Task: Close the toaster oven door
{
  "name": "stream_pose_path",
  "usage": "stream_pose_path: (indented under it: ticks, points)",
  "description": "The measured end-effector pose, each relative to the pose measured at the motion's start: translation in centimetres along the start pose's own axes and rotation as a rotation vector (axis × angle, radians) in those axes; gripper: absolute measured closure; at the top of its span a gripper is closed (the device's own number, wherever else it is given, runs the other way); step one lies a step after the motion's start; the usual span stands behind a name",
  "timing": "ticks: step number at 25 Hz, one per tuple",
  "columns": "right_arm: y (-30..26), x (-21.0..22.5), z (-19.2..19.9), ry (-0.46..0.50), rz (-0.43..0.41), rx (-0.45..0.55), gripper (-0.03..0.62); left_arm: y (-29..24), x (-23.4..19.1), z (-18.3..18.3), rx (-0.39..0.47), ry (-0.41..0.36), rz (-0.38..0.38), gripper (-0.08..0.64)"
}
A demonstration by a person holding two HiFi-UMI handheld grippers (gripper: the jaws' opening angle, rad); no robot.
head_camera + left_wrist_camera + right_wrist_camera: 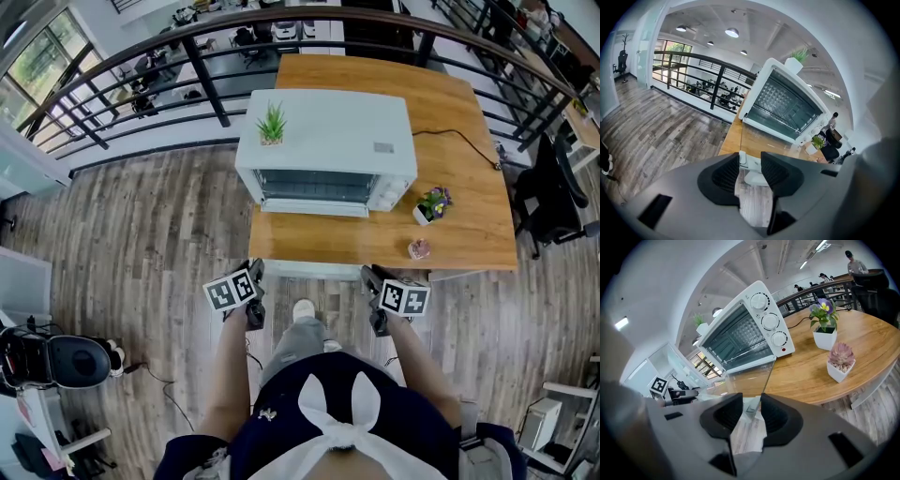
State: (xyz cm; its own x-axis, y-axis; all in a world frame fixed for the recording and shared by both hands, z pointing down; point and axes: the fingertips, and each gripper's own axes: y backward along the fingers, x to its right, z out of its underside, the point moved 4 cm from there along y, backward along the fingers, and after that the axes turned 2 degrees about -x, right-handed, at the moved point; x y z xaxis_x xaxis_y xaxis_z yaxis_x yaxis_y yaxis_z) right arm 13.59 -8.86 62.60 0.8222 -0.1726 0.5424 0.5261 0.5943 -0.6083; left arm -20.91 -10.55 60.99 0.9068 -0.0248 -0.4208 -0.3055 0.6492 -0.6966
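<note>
A white toaster oven (328, 150) stands on a wooden table (469, 225). Its glass door (314, 239) lies folded down flat, and the white handle bar (314, 271) reaches the table's near edge. My left gripper (255, 279) hovers just below the handle's left end, open, with nothing pressed between the pads. Just below the handle's right end, my right gripper (374, 281) is open too. The left gripper view shows the oven (785, 105), the handle's corner (746, 160) and the left gripper (750, 171). The right gripper view shows the oven (740, 333), the door (740, 376) and the right gripper (751, 413).
A green plant (272, 125) sits on the oven's top. A purple flower pot (433, 203) and a pink succulent (419, 248) stand to the right on the table, with a black cord (459, 139) behind. A dark railing (216, 94) runs beyond; a black chair (553, 202) stands at right.
</note>
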Motion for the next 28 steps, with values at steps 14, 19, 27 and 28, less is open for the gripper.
stream_pose_path:
  ticks: [14,19,27,28]
  points:
    - [0.9,-0.9,-1.5,-0.021,-0.026,0.06,0.461,0.5,0.6,-1.7,0.032,0.03,0.027,0.414]
    - [1.1,-1.1,-1.9,-0.021,-0.028,0.077,0.46,0.5,0.7,-2.1,0.047,0.044,0.038,0.414]
    - [1.6,-1.7,-3.0,-0.017,-0.028,0.102,0.459,1.1,1.2,-3.1,0.082,0.067,0.065,0.413]
    - [1.6,-1.7,-3.0,-0.015,-0.028,0.105,0.459,1.1,1.2,-3.2,0.085,0.069,0.066,0.413]
